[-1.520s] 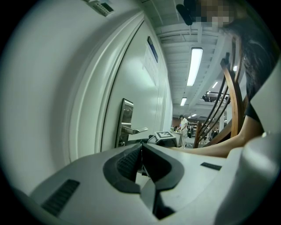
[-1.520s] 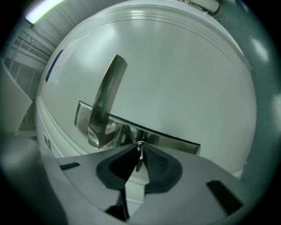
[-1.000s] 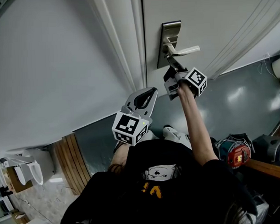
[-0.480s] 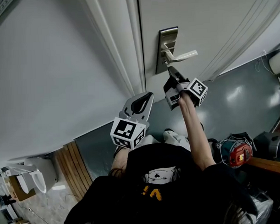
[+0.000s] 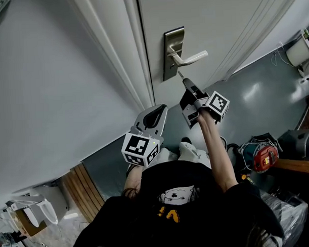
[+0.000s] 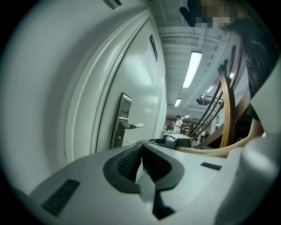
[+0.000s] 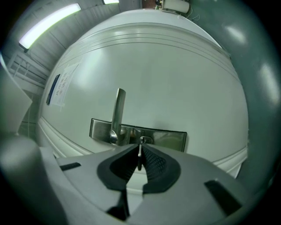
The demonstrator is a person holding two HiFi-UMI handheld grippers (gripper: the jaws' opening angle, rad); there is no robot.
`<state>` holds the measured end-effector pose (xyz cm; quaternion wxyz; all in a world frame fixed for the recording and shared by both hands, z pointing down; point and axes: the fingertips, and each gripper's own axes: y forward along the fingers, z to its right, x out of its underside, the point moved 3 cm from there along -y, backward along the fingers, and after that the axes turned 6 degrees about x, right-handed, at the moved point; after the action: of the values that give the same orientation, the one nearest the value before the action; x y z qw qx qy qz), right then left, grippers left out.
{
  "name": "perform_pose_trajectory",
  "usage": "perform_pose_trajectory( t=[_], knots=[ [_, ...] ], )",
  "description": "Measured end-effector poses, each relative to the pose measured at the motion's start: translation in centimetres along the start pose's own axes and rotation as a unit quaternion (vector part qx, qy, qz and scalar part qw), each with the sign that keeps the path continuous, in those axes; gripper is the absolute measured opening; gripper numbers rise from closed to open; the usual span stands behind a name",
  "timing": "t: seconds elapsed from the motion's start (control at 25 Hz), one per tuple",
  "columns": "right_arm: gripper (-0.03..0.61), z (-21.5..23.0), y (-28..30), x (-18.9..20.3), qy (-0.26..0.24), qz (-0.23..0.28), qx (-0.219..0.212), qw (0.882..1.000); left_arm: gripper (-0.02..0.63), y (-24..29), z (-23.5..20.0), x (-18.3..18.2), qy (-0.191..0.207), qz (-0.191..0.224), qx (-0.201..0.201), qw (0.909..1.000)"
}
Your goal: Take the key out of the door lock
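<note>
The steel lock plate (image 5: 173, 49) with its lever handle (image 5: 192, 58) sits on the white door (image 5: 232, 21). My right gripper (image 5: 185, 83) is a short way below the plate, shut on the key (image 5: 179, 74). In the right gripper view the thin key (image 7: 139, 158) stands edge-on between the pads of the right gripper (image 7: 139, 153). Its tip points at the keyhole (image 7: 143, 140) in the lock plate (image 7: 171, 138), under the handle (image 7: 117, 110). I cannot tell whether the tip still touches the keyhole. My left gripper (image 5: 156, 112) hangs lower left by the door frame, shut and empty, its jaws (image 6: 141, 148) together.
The white door frame (image 5: 126, 45) runs left of the lock, with a plain wall (image 5: 52, 88) beyond it. On the grey floor at right lie a red and teal device (image 5: 260, 157) and dark bags (image 5: 297, 143). A wooden panel (image 5: 81, 194) stands lower left.
My right gripper has drawn back from the lock plate with the key, and a gap now shows between its tips and the plate. The left gripper has barely shifted.
</note>
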<state>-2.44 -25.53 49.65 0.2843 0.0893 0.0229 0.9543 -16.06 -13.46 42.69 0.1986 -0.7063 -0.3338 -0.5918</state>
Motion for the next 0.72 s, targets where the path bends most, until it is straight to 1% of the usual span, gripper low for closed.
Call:
perform_pose_trajectory(
  t=[0.2, 0.36, 0.56, 0.72],
  knots=[
    [0.021, -0.5, -2.0, 0.1, -0.027, 0.003, 0.004, 1.000, 0.012, 0.0, 0.0, 1.3, -0.015, -0.005, 0.004, 0.9999],
    [0.021, -0.9, -4.2, 0.8, -0.043, -0.009, 0.003, 0.999, 0.012, -0.3, 0.1, 1.6, -0.023, -0.003, 0.003, 0.9997],
    [0.021, 0.2, -6.3, 1.1, -0.069, -0.023, 0.025, 0.997, 0.012, 0.3, -1.2, 2.1, -0.031, -0.005, -0.003, 0.9995],
    [0.021, 0.4, -7.9, 0.8, -0.082, -0.027, 0.030, 0.996, 0.012, 0.7, -1.5, 2.4, -0.035, -0.009, -0.010, 0.9993]
  ],
)
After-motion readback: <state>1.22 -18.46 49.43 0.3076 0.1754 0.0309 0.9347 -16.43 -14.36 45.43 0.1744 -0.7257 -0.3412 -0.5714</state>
